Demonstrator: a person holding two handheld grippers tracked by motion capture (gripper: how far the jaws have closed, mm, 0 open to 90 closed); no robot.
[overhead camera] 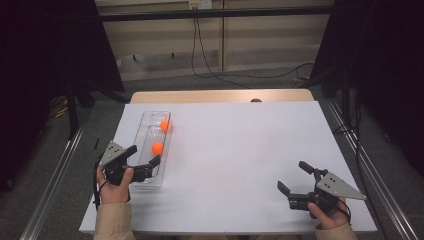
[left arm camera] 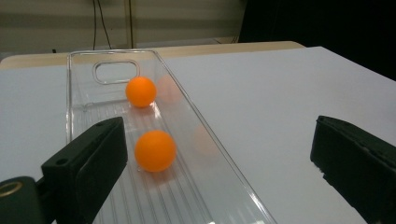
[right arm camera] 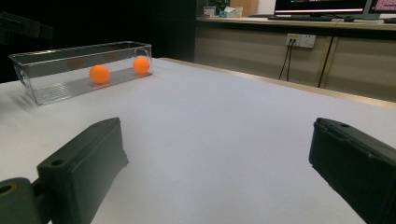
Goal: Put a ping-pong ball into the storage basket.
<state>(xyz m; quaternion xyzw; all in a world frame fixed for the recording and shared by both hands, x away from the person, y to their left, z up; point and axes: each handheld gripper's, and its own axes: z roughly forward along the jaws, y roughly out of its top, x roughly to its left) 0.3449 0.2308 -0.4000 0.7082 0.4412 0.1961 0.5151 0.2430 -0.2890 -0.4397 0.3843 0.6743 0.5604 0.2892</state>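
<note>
- The room: dark curtains (overhead camera: 45, 60) hang at both sides, a pale wall with cupboard panels runs along the back, and a black cable (overhead camera: 200, 55) drops from a socket to the grey floor (overhead camera: 240, 82). Metal rails (overhead camera: 55, 170) flank the table on the floor.
- The table (overhead camera: 240, 150) is covered by a white sheet; a strip of bare wood shows along its far edge. Most of the sheet from the middle to the right is open room.
- The clear tray (overhead camera: 145, 122), long and narrow, lies along the left part of the table, near the left edge, with its near end close to the front; a handle slot shows in its far end wall.
- The left gripper (overhead camera: 145, 161) is held over the tray's near end, jaws spread wide and grasping nothing; one jaw is over the tray floor, the other out beyond the tray's right wall.
- The right gripper (overhead camera: 292, 177) sits near the front right corner, well apart from the tray, jaws released and wide with bare sheet between them.
- The near ball (overhead camera: 157, 148), orange, rests on the tray floor against the right wall, just ahead of the left jaws.
- The far ball (overhead camera: 164, 125), also orange, lies farther along the same wall, apart from the first.
</note>
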